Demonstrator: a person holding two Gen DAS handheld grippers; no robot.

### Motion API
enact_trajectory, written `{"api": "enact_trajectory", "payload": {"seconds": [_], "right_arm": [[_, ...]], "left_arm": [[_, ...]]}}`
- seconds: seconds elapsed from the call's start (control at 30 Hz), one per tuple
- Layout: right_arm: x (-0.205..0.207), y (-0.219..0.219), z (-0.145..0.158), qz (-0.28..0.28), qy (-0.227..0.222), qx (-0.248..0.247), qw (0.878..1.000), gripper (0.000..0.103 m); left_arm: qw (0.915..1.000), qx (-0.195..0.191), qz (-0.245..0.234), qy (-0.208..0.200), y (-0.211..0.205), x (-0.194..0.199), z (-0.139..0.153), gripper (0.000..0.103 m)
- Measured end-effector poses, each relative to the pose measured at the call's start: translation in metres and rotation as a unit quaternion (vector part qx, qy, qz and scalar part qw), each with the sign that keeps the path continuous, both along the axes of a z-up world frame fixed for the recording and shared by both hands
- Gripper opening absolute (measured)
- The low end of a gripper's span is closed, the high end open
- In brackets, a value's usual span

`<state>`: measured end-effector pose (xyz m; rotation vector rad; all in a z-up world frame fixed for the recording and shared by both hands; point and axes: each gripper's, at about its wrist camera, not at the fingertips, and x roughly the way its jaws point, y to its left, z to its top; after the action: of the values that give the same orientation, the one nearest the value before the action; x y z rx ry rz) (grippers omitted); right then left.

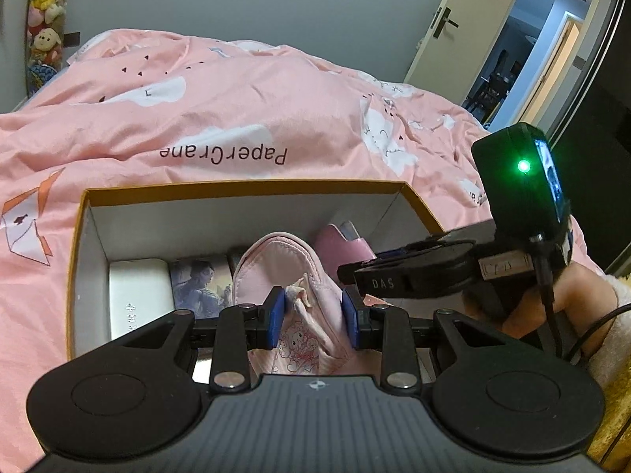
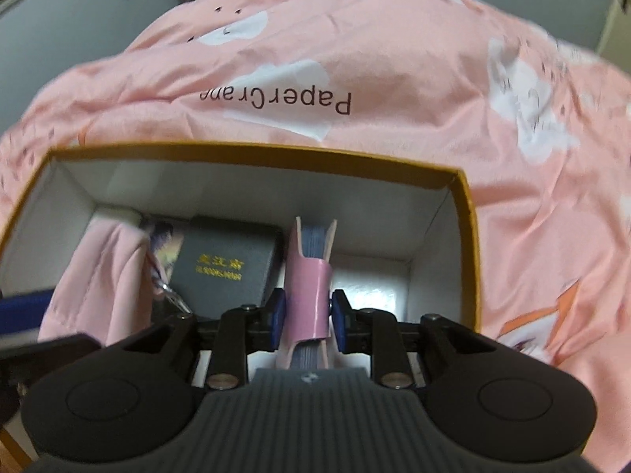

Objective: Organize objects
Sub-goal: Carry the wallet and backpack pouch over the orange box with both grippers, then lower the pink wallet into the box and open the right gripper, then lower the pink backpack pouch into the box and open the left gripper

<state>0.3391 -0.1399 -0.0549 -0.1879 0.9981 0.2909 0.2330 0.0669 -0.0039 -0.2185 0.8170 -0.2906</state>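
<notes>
An open cardboard box [image 1: 244,188] with a gold rim and white inside lies on the pink bed cover; it also shows in the right wrist view [image 2: 252,157]. My left gripper [image 1: 313,315] is shut on a pink fabric pouch [image 1: 276,264] and holds it inside the box. My right gripper [image 2: 307,317] is shut on a pink notebook [image 2: 309,280] held upright on its edge inside the box, right of a dark grey box [image 2: 224,264] with gold lettering. The right gripper [image 1: 394,272] shows in the left wrist view beside the pouch.
In the box lie a white case [image 1: 138,291] and a picture card [image 1: 201,283]. The pink "PaperCrane" duvet [image 1: 236,118] surrounds the box. Plush toys [image 1: 45,19] hang at the far left; an open door [image 1: 473,27] is at the far right.
</notes>
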Motion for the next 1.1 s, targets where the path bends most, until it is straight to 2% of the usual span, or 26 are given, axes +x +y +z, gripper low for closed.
{"api": "enact_trajectory", "payload": {"seconds": [0.17, 0.27, 0.3, 0.37, 0.57, 0.67, 0.77, 0.93, 1.1], "right_arm": [[-0.004, -0.001, 0.002, 0.021, -0.014, -0.021, 0.999, 0.027], [-0.008, -0.001, 0.01, 0.032, -0.031, -0.028, 0.999, 0.032], [-0.01, -0.002, 0.014, 0.033, -0.039, -0.031, 0.998, 0.039], [-0.014, -0.004, 0.022, 0.032, -0.054, -0.037, 0.997, 0.039], [-0.03, -0.031, 0.049, 0.003, -0.095, -0.012, 0.995, 0.04], [-0.041, -0.048, 0.054, -0.021, -0.114, -0.008, 0.993, 0.042], [-0.051, -0.065, 0.056, -0.047, -0.138, 0.001, 0.989, 0.042], [-0.053, -0.089, 0.051, -0.087, -0.129, 0.026, 0.988, 0.043], [-0.051, -0.098, 0.041, -0.091, -0.12, 0.044, 0.988, 0.043]], "left_arm": [[0.9999, 0.007, -0.009, 0.001, -0.006, 0.002, -0.001, 0.035], [0.9998, 0.014, -0.015, 0.0, -0.011, 0.003, -0.001, 0.035], [0.9997, 0.018, -0.017, -0.001, -0.013, 0.003, -0.001, 0.035], [0.9994, 0.025, -0.022, -0.004, -0.016, 0.004, -0.001, 0.035], [0.9966, 0.058, -0.055, -0.019, -0.036, 0.008, 0.004, 0.035], [0.9928, 0.085, -0.08, -0.024, -0.052, 0.014, 0.006, 0.035], [0.986, 0.131, -0.097, -0.033, -0.074, 0.023, 0.006, 0.035], [0.9748, 0.183, -0.121, -0.04, -0.109, 0.04, -0.003, 0.035], [0.9703, 0.195, -0.141, -0.02, -0.132, 0.06, -0.019, 0.035]]}}
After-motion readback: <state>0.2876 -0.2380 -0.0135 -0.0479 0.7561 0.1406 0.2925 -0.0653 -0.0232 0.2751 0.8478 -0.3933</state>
